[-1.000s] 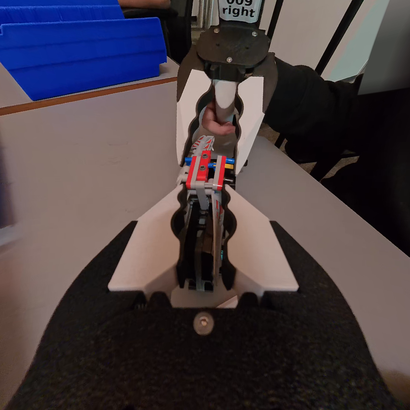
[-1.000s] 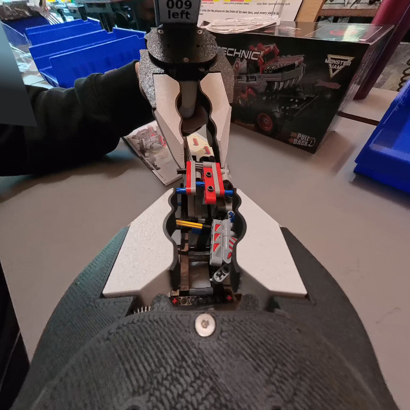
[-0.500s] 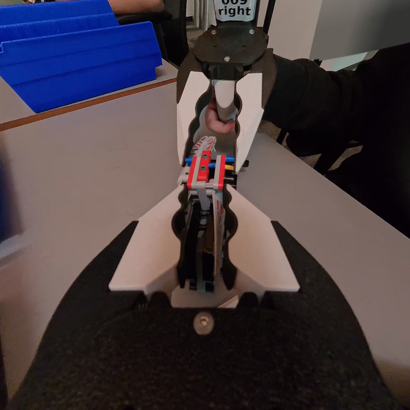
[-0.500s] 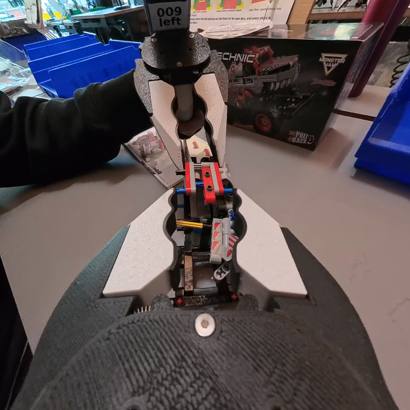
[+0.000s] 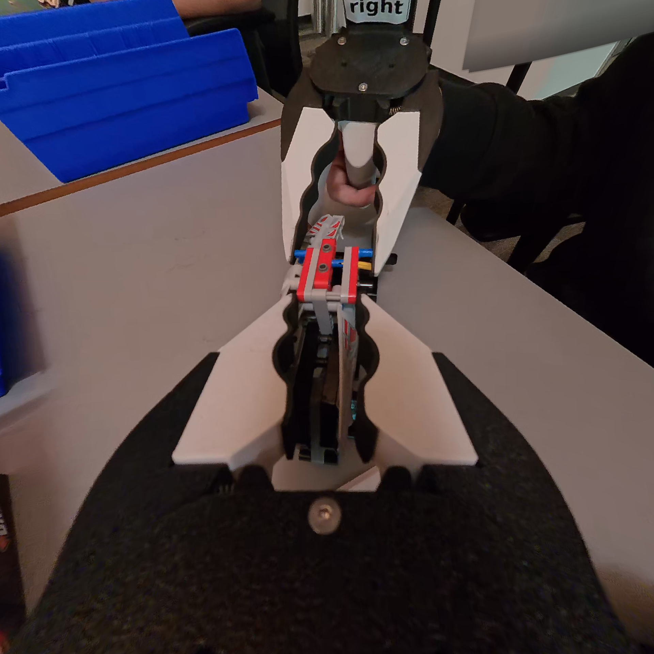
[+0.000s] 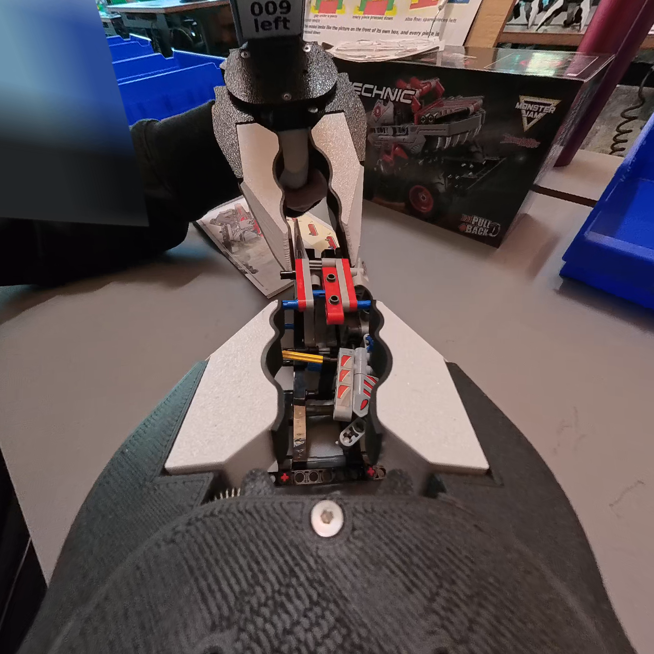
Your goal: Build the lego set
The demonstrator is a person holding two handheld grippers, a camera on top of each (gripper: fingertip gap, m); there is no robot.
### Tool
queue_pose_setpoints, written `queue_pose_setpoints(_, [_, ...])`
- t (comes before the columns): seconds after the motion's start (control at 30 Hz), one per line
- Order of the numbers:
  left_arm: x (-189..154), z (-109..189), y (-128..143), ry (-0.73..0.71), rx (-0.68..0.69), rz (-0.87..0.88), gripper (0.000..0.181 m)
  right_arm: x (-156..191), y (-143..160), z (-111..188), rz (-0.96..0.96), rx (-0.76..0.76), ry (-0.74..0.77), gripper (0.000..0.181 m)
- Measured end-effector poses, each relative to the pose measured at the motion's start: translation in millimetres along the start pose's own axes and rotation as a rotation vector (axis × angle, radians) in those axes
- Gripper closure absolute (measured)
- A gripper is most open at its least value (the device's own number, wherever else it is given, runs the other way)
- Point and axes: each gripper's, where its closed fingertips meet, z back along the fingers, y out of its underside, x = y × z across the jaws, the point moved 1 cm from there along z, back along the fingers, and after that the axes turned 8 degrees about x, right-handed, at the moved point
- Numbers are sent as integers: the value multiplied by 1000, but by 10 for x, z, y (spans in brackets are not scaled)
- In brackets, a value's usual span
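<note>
A partly built lego model [image 5: 320, 272] of red and grey beams with blue pins and a yellow axle is held above the grey table [image 5: 141, 283] between both grippers, which face each other. My left gripper [image 5: 325, 304] is shut on one end, with black and grey parts running back between its white fingers [image 5: 247, 371]. My right gripper [image 6: 325, 308] is shut on the other end [image 6: 332, 290], where a grey panel with red stripes [image 6: 350, 382] sits between its fingers. Each gripper also shows opposite in the other's view: the right one [image 5: 332, 258] and the left one [image 6: 322, 262].
Blue bins [image 5: 124, 99] stand at the back on a neighbouring table. The dark lego box [image 6: 460, 141] stands behind the left gripper, and an open instruction booklet [image 6: 244, 244] lies under it. Another blue bin [image 6: 619, 230] is at the right. A dark sleeve [image 5: 531, 159] reaches in. The tips of both grippers are at nearly the same place.
Both grippers keep their hold on the model. The pair has shifted slightly, so the background has moved a little in both views.
</note>
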Motion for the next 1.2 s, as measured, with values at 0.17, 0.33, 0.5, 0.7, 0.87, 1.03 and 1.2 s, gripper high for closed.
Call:
queue_pose_setpoints(0.17, [9,1,4,2,-6,4,150,-11,-2,-4,-10,0,7,135])
queue_pose_setpoints(0.33, [11,4,6,5,-7,5,151,-12,-5,-11,7,-4,18,135])
queue_pose_setpoints(0.5, [25,7,9,10,-9,19,153,-17,0,-23,28,2,35,134])
queue_pose_setpoints(0.7, [20,9,14,5,11,11,153,-13,7,-26,39,23,42,135])
queue_pose_setpoints(0.87, [23,8,16,-1,19,1,154,-13,12,-32,53,37,52,136])
queue_pose_setpoints(1.03, [17,8,11,0,17,3,153,-8,-9,-29,27,12,37,134])
queue_pose_setpoints(1.2, [-1,-8,0,12,15,8,153,41,-120,-14,-2,-59,-4,152])
